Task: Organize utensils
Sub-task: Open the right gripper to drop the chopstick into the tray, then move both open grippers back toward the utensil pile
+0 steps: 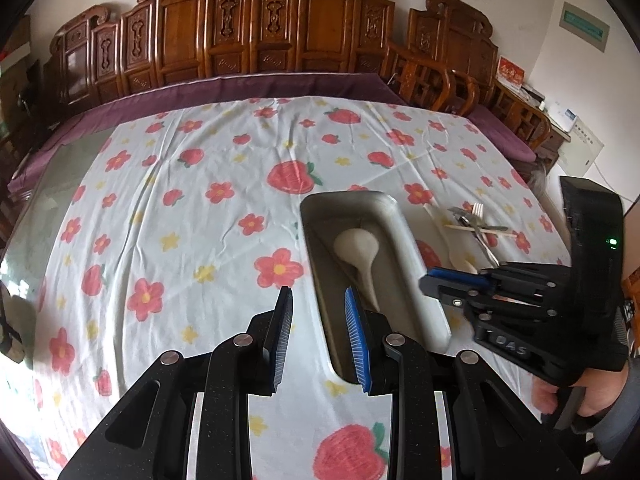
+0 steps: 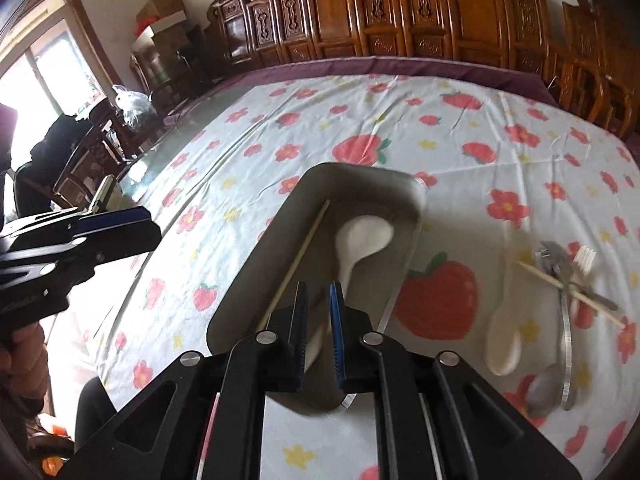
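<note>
Hovering over the strawberry-print tablecloth point(image 1: 192, 208), the left gripper point(image 1: 318, 336) stands slightly parted and empty by the left edge of the grey metal rectangular tray point(image 2: 418, 200). Inside lie a thin wooden chopstick point(image 2: 298, 260) and a white ceramic spoon point(image 2: 360, 240). Above the tray's near end, the right gripper point(image 2: 319, 332) is narrowly apart, gripping nothing.

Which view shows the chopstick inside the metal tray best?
The right wrist view: the chopstick lies in full sight along the left side of the tray, beside the white spoon. In the left wrist view no chopstick can be made out inside the tray.
</note>
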A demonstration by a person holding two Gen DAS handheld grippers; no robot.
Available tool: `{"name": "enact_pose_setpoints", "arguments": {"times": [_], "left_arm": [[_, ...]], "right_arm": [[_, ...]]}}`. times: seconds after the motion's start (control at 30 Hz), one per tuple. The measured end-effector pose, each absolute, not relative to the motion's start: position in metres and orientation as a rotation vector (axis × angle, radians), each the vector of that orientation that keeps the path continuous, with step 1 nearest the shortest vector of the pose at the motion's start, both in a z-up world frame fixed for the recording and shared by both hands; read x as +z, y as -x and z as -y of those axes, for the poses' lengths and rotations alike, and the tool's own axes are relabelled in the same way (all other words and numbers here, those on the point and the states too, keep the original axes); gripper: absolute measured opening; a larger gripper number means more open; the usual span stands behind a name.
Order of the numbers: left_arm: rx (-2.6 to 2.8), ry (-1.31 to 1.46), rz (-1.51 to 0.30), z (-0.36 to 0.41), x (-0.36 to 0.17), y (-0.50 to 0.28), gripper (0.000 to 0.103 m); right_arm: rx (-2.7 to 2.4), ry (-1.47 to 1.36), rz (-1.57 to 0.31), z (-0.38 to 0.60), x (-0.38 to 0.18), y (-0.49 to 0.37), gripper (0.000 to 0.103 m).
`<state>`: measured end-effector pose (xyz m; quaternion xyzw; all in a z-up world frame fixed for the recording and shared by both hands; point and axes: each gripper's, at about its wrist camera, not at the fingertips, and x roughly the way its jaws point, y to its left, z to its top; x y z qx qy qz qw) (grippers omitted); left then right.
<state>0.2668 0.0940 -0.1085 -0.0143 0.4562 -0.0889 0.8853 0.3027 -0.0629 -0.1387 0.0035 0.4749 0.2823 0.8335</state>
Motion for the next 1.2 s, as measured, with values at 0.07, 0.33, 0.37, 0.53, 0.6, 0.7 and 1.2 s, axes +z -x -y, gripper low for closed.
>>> {"name": "enact_pose_setpoints", "arguments": {"times": [0.07, 0.33, 0.37, 0.53, 0.6, 0.7, 1.2], "left_arm": [[-0.183, 0.027, -0.941, -0.09, -0.106, -0.265, 0.026], [-0.197, 0.028, -0.919, -0.067, -0.099, -0.255, 0.03], [-0.203, 0.024, -0.916, -0.064, -0.097, -0.253, 0.03], [-0.224, 0.014, -0.907, -0.047, -0.093, -0.246, 0.034], [-0.228, 0.014, -0.904, -0.042, -0.093, -0.245, 0.037], [-0.237, 0.022, -0.906, -0.033, -0.096, -0.246, 0.046], [-0.248, 0.022, -0.93, 0.019, -0.117, -0.262, 0.065]], "right_arm": [[0.596, 0.003, -0.999, 0.072, -0.133, -0.298, 0.013], [0.569, 0.028, -0.949, 0.125, -0.108, -0.276, 0.013], [0.559, 0.028, -0.942, 0.133, -0.105, -0.273, 0.013], [0.512, 0.034, -0.931, 0.166, -0.102, -0.262, 0.013], [0.49, 0.044, -0.931, 0.178, -0.104, -0.258, 0.013], [0.462, 0.05, -0.944, 0.197, -0.113, -0.256, 0.017], [0.39, 0.101, -1.05, 0.239, -0.176, -0.315, 0.02]]}}
